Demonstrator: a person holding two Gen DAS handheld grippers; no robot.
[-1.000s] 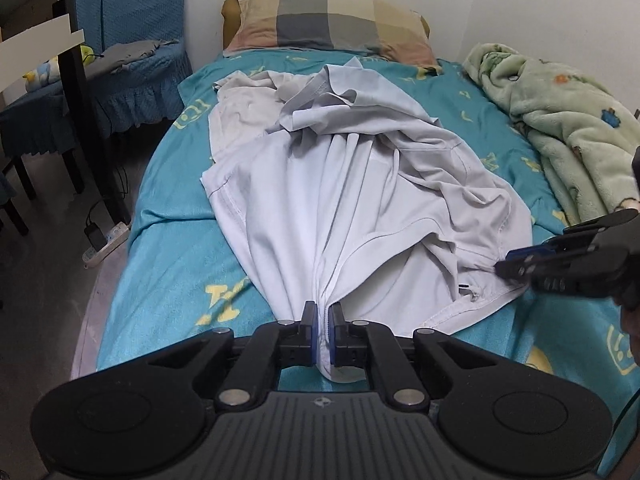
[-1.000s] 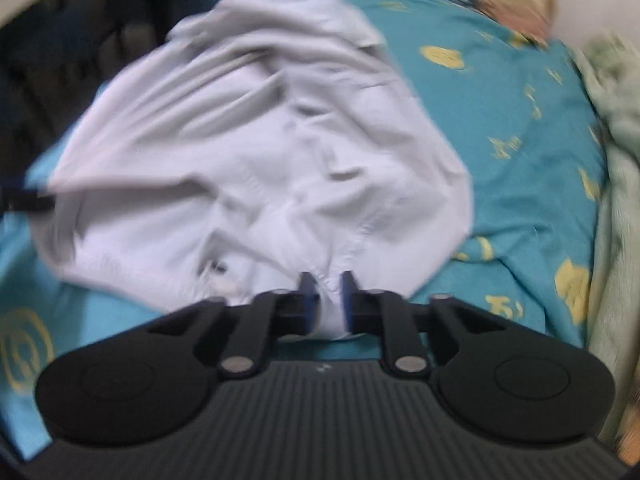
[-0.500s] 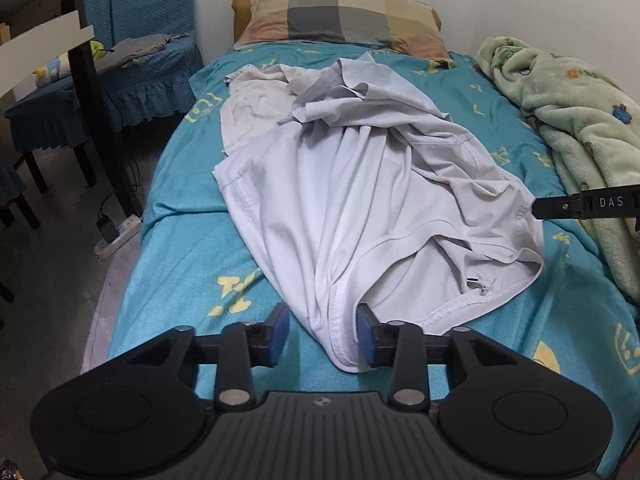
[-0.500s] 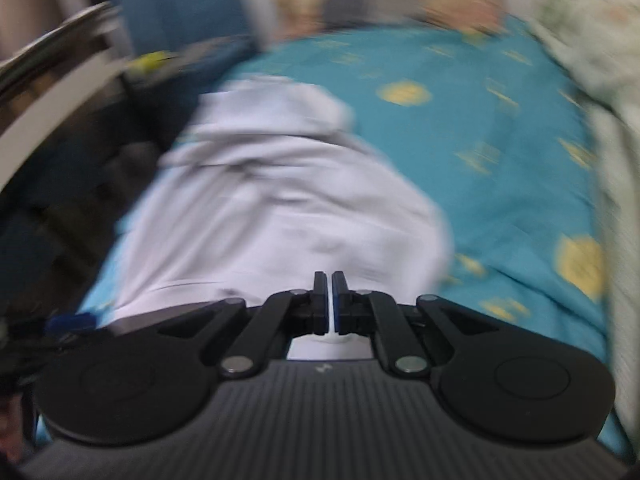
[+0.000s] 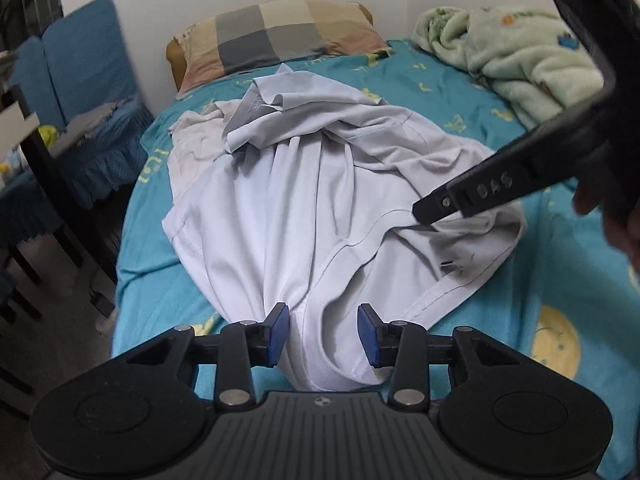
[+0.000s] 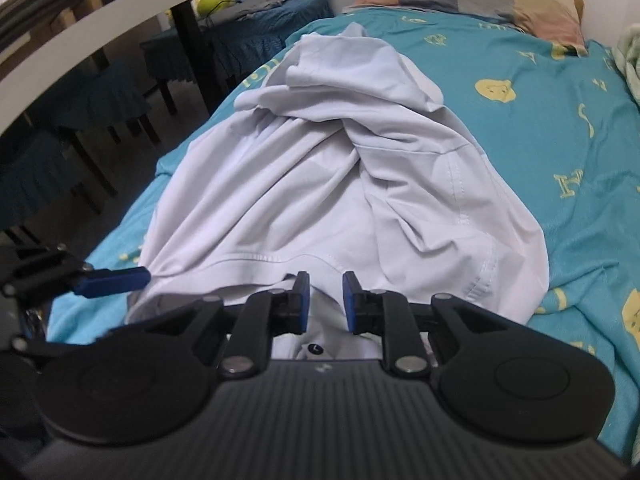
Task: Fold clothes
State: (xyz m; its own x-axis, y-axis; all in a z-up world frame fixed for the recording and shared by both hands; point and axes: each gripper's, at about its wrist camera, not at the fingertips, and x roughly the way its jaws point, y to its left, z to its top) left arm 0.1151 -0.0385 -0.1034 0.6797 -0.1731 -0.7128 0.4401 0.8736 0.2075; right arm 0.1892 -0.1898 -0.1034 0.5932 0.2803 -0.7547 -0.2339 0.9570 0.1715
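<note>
Crumpled white garment point(image 5: 304, 200) spread on the bed point(image 5: 160, 280), both grippers at its near hem.

Heaped along the middle of the bed's teal sheet, below the checked pillow point(image 5: 276, 36); green blanket point(image 5: 508, 52) bunched on the bed's far right corner. Left gripper point(image 5: 323, 334) spread wide, blue pads point(image 5: 278, 332) on either side of a hem fold, not pinching. Right gripper point(image 6: 325, 302) parted too, cloth between the fingers but ungripped, just over the hem. Blue chairs point(image 5: 80, 92) left of the bed.
</note>
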